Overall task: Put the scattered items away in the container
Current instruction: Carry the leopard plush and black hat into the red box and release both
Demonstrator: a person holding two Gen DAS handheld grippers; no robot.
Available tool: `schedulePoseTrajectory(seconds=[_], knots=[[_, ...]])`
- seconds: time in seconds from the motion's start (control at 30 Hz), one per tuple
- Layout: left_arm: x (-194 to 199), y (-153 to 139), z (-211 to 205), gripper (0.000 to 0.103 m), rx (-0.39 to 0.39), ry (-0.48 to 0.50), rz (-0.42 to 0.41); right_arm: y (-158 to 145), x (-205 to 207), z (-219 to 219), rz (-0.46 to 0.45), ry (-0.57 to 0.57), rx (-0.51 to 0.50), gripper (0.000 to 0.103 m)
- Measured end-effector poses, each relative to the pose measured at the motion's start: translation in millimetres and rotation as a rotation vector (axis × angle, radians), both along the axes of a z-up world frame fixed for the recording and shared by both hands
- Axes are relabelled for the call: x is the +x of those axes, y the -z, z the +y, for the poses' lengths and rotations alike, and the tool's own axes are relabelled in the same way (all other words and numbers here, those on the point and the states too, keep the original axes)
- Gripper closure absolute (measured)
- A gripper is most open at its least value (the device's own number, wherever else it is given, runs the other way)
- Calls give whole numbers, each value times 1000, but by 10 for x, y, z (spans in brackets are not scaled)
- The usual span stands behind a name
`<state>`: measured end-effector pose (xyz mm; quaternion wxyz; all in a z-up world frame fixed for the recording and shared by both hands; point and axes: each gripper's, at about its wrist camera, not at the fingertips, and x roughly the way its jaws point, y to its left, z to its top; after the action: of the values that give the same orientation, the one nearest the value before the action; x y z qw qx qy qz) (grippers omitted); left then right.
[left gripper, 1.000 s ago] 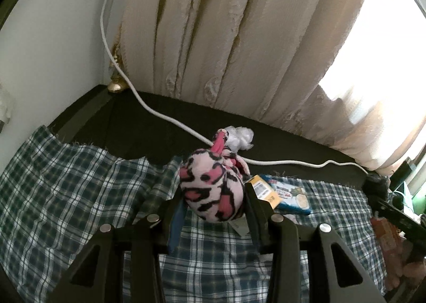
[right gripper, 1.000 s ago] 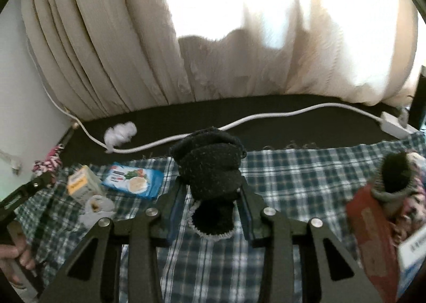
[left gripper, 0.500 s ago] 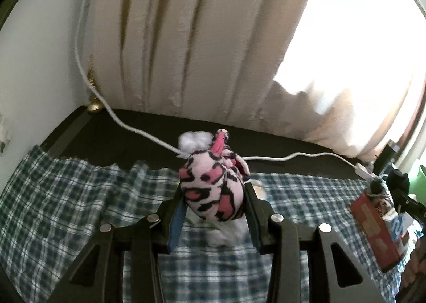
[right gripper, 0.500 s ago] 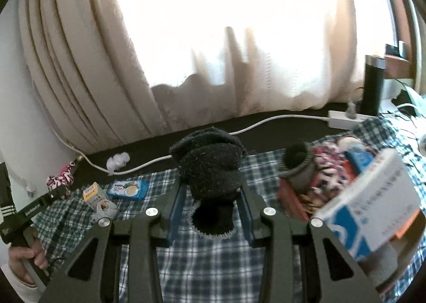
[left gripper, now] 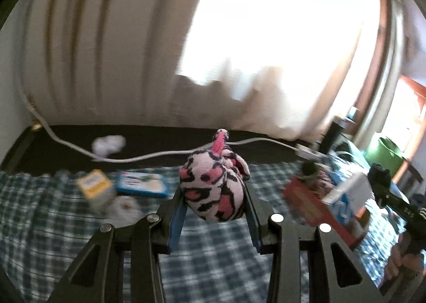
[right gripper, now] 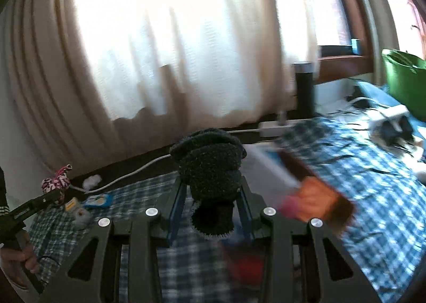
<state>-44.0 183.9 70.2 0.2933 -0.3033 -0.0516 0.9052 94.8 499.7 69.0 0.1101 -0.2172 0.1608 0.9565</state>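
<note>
Between the fingers of the left hand-held gripper (left gripper: 214,196) a pink-and-black spotted sock (left gripper: 213,191), rolled into a ball, is clamped well above the checked cloth (left gripper: 66,236), with the jaws closed against its sides. The right hand-held gripper (right gripper: 210,196) is closed likewise on a dark fuzzy sock (right gripper: 209,170), its open cuff hanging down between the fingers. Both socks are judged light, soft and compressible (nothing here is fragile or slippery), so a firm squeeze across the thick middle of each bundle is what holds them; a grip on a loose toe or cuff would likely let them sag or unroll. The red container (left gripper: 314,204), already crowded with a white and blue box and other soft things, is seen to the right of the left gripper and just below the right one, though blurred. A yellow packet (left gripper: 93,185), a blue packet (left gripper: 142,183) and a pale crumpled item (left gripper: 125,207) lie on the cloth outside it.
</note>
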Motion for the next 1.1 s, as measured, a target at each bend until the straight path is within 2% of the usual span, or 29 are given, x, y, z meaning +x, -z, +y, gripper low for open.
schedulePoseTrajectory(seconds=[0.33,0.57,0.83,1.1], knots=[[439,14,921,61,-6,248,-40,221,446,595,-51,143,-15,62],[756,44,1424,61,-38,404,-57,388,445,752,-86,145,-35,62],[1011,114,1820,61,-71,522,-74,473,381,809,-100,134,-33,62],[1157,253,2366,61,-150,639,-47,495,425,909,-88,149,-55,62]])
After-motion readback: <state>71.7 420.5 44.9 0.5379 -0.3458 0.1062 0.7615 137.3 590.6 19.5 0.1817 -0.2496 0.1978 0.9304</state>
